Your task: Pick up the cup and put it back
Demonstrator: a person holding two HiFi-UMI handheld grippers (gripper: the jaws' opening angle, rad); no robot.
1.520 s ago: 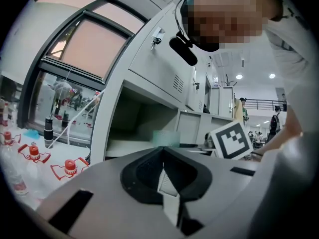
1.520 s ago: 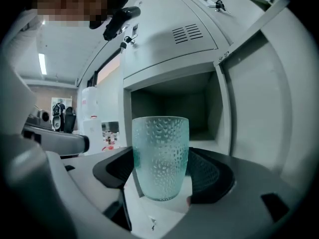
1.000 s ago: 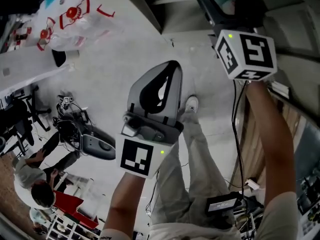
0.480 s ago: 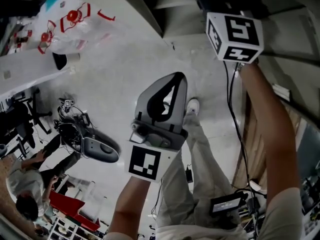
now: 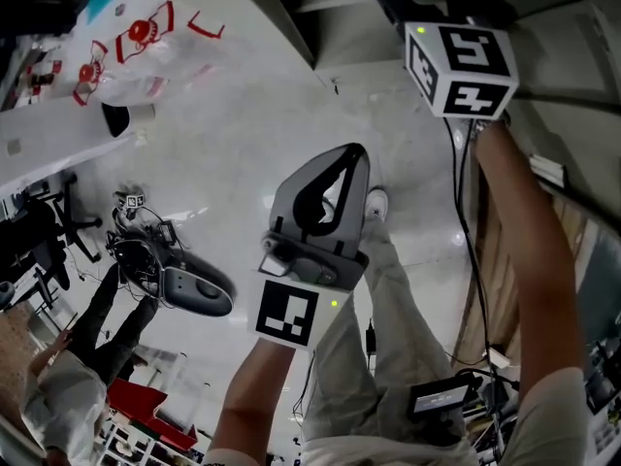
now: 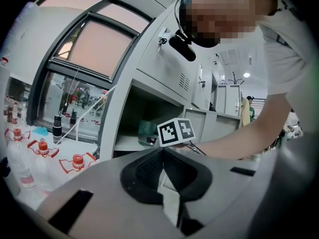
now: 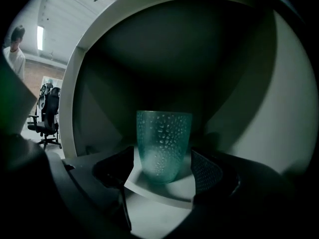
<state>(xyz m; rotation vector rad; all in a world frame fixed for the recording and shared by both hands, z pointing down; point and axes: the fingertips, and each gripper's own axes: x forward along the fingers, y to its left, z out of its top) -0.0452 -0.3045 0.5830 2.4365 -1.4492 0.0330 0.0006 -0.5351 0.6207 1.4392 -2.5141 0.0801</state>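
Teal dimpled glass, the upright tumbler-shaped cup [image 7: 163, 144] stands on the pale shelf board [image 7: 149, 203] inside a dark cabinet recess. It lies dead ahead, at twelve o'clock, of the right gripper [image 7: 160, 180]. That claw is spread wide. One dark ribbed pad sits at the cup's nine o'clock and the other at its three o'clock, with a sliver of shelf showing on each side, so nothing appears to be pressing the glass yet. The cup's long axis runs straight up, crossways to the line between the pads. I judge that a plain squeeze across its lower body would do to grip it, provided the claw is far enough forward. The base looks level with the tips, not deep between them.

The left gripper [image 6: 162, 159] has its pads pressed together on nothing and is well apart from the shelf, so the right hand is clearly the nearer one.

The head view barely shows the cup. The right gripper's black-and-white marker cube [image 5: 461, 56] sits at one o'clock, and the claw beyond it vanishes into shadow. The left gripper view gives the outside picture instead: the same cube [image 6: 177, 131] reaches into an open compartment of a grey metal cabinet [image 6: 164, 68]. At eight o'clock, red-capped clear bottles [image 6: 44, 156] stand on a white table [image 6: 55, 148].
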